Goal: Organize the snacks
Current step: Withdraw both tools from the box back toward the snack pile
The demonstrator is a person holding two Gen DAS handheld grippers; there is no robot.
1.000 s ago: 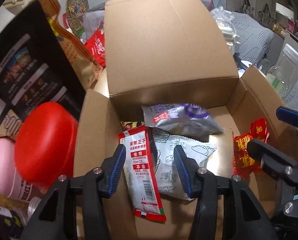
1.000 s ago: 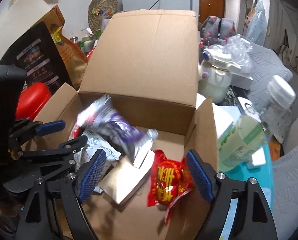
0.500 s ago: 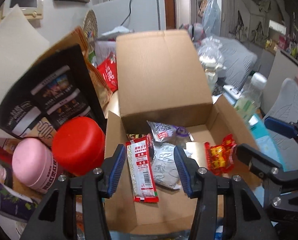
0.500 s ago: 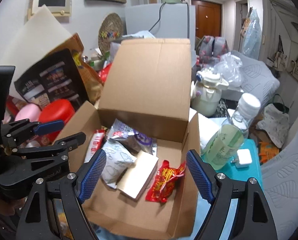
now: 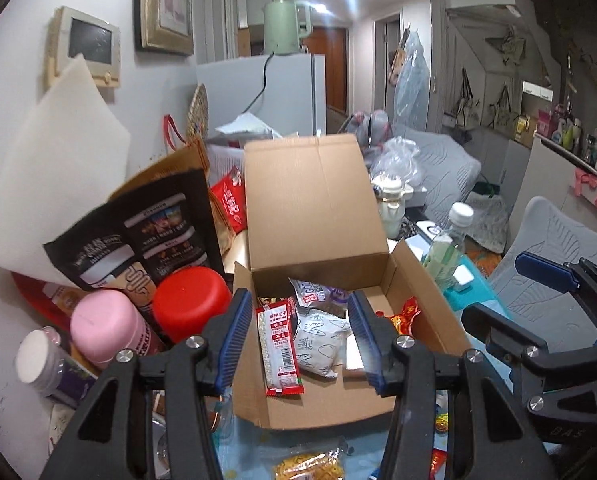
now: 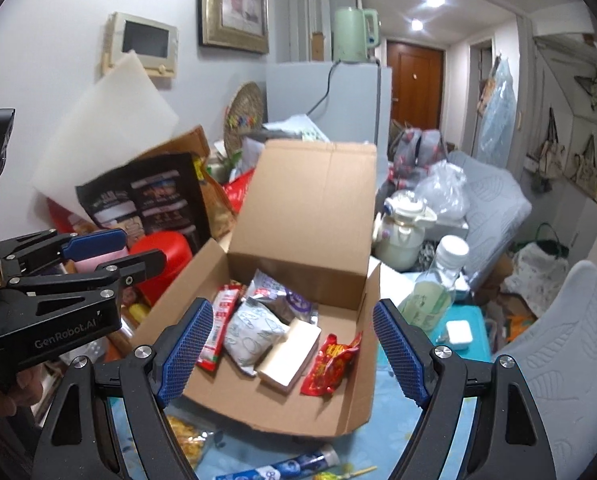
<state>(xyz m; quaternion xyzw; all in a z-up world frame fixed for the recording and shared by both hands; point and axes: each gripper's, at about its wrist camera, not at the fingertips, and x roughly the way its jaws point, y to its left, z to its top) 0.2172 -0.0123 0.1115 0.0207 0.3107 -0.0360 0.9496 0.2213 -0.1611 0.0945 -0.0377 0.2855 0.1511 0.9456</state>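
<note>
Both my grippers, left (image 5: 296,338) and right (image 6: 292,350), are open, holding nothing. The yellow pack (image 6: 184,438) at the bottom is crinkly and could slip when I grab it.

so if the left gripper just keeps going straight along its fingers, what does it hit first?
Probably the snacks in the open cardboard box: the empty, open left gripper frames the long red-and-white sachet and the white printed packet. Depth is unclear.
</note>
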